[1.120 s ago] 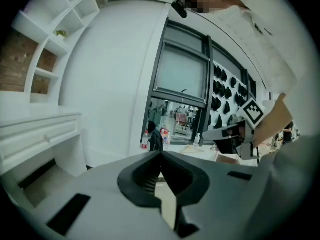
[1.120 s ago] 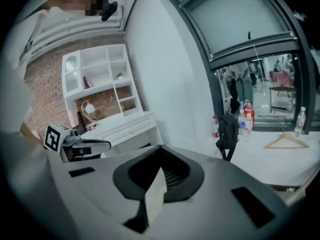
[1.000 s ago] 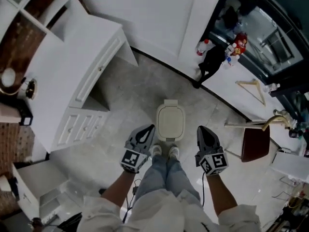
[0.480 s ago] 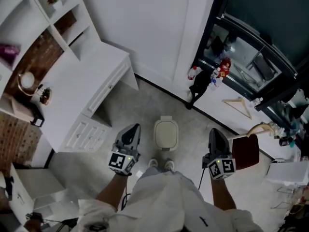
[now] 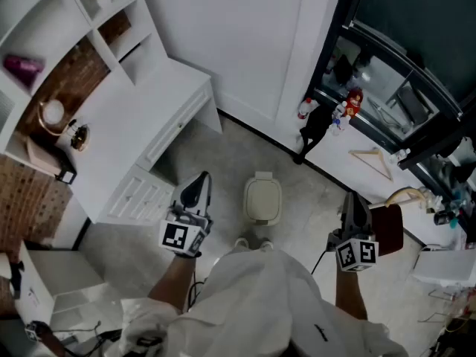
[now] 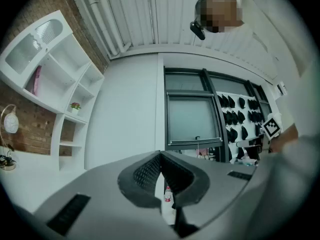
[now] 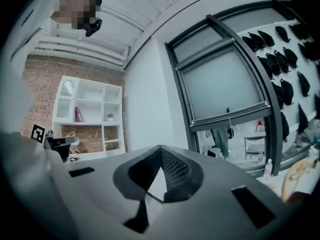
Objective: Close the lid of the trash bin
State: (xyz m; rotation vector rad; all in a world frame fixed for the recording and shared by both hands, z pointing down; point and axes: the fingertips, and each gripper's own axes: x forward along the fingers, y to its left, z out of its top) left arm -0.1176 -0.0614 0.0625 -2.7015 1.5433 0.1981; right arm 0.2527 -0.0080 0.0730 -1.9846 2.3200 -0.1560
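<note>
My left gripper [image 5: 198, 184] and right gripper [image 5: 352, 203] pinched together, empty; lid [image 5: 262, 199] of the cream plastic trash bin [image 5: 262, 176] looks down. Risk: unlatched, it could reopen.

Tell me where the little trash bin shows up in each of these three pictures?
Head view: the trash bin sits at lower centre, lid down.
Left gripper view: not in it; this view looks out across the room, above the bin.
Right gripper view: not in it either, for the same reason.
Shared landmark: the white shelf unit, upper left in the head view, far left in the left gripper view, left of centre in the right gripper view.
</note>
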